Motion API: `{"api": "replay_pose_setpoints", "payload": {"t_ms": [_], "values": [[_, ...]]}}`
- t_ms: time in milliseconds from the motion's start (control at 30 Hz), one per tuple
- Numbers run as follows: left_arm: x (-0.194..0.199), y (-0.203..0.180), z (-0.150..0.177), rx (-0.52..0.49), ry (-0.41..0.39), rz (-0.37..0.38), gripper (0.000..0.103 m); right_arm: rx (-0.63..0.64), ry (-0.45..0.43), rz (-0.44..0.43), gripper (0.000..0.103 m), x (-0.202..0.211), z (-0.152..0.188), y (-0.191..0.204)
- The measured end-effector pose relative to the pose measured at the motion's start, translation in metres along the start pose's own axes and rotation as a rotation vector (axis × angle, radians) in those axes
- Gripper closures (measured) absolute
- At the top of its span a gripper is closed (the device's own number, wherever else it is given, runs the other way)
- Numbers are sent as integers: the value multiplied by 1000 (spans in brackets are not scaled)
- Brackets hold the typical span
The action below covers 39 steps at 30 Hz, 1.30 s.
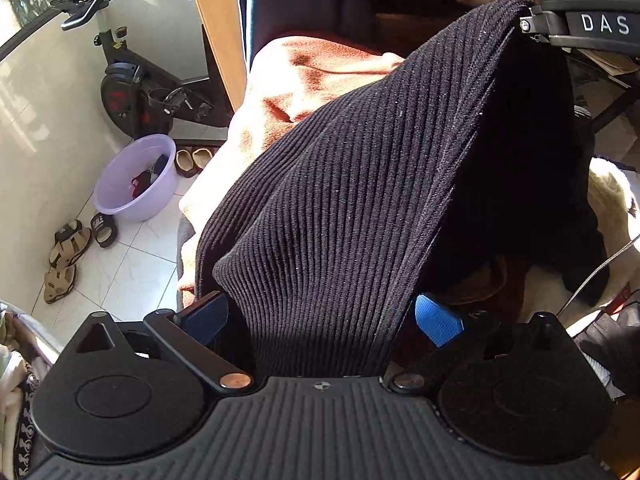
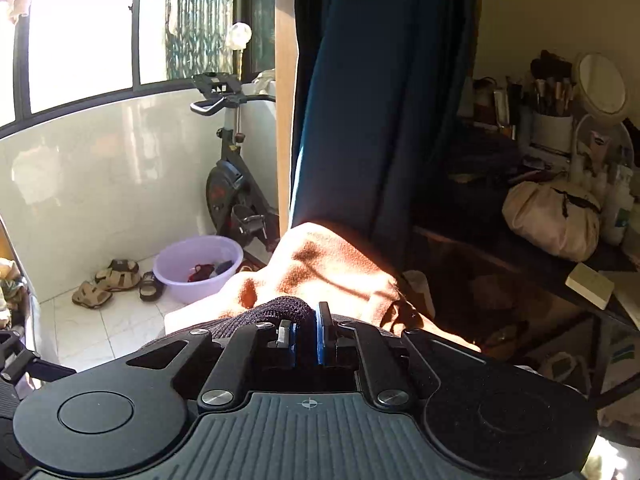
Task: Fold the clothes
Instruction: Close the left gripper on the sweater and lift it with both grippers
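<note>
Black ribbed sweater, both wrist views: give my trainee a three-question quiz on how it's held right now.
1. True or false: the right gripper is shut on the black ribbed sweater.
2. What lies under the sweater? A) orange blanket B) bare floor tiles C) a wooden board
3. Fill in: in the left wrist view, the sweater passes between the spread fingers of the left gripper, so that gripper is ____.

Key: 1 true; 2 A; 3 open.

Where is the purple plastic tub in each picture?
Left wrist view: the round purple plastic tub sits on the tiled floor at middle left, holding some clothes.
Right wrist view: the tub sits lower left of centre.
Shared landmark: the black exercise bike just behind it.
</note>
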<state>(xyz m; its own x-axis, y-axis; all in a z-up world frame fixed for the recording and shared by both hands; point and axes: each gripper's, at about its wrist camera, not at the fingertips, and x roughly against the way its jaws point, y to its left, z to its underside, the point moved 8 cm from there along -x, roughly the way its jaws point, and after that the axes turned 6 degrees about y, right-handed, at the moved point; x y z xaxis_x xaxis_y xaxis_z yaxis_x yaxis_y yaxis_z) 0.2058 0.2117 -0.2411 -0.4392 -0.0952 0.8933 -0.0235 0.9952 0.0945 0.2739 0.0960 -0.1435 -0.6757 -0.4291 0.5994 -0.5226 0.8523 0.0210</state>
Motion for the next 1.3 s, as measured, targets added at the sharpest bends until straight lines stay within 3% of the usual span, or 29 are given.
{"api": "replay_pose_setpoints", "payload": {"t_ms": [100, 233, 400, 467, 500, 533, 567, 600, 633, 700, 767, 867, 900, 1033, 1133, 1300], "values": [[-7, -28, -16, -65, -53, 4, 1, 0, -8, -12, 95, 9, -7, -4], [-14, -43, -34, -125, -122, -153, 1, 11, -10, -19, 95, 18, -4, -5], [4, -33, -44, -124, -288, -338, 1, 17, -22, -25, 95, 32, 0, -8], [2, -35, -44, -178, -317, -377, 2, 7, -23, -41, 95, 36, 1, -9], [3, -35, -45, -185, -319, -358, 10, 2, -23, -47, 95, 38, 2, -9], [3, -35, -46, -192, -320, -339, 33, 0, -22, -52, 95, 39, 4, -9], [3, -35, -47, -199, -322, -320, 46, 1, -18, -53, 95, 39, 6, -9], [4, -34, -49, -200, -323, -300, 69, 1, -10, -51, 95, 38, 9, -8], [10, -25, -52, -162, -324, -277, 79, 2, 1, -48, 93, 37, 14, -8], [21, -8, -59, -85, -325, -230, 82, 0, 23, -36, 80, 35, 23, -9], [32, 9, -66, -11, -327, -183, 84, -16, 35, -4, 45, 40, 32, -14], [56, 21, -76, 17, -382, -139, 86, -62, 28, 27, 24, 54, 43, -30], [65, 22, -80, 15, -406, -132, 86, -88, 35, 43, 21, 57, 47, -39], [100, 20, -103, 45, -486, -68, 89, -304, 107, 89, 10, 59, 70, -93], [118, 15, -117, 81, -514, -16, 89, -624, 128, 100, 3, 49, 90, -155], [135, 3, -126, 62, -532, 4, 89, -1141, 128, 79, 3, 15, 131, -241]]}}
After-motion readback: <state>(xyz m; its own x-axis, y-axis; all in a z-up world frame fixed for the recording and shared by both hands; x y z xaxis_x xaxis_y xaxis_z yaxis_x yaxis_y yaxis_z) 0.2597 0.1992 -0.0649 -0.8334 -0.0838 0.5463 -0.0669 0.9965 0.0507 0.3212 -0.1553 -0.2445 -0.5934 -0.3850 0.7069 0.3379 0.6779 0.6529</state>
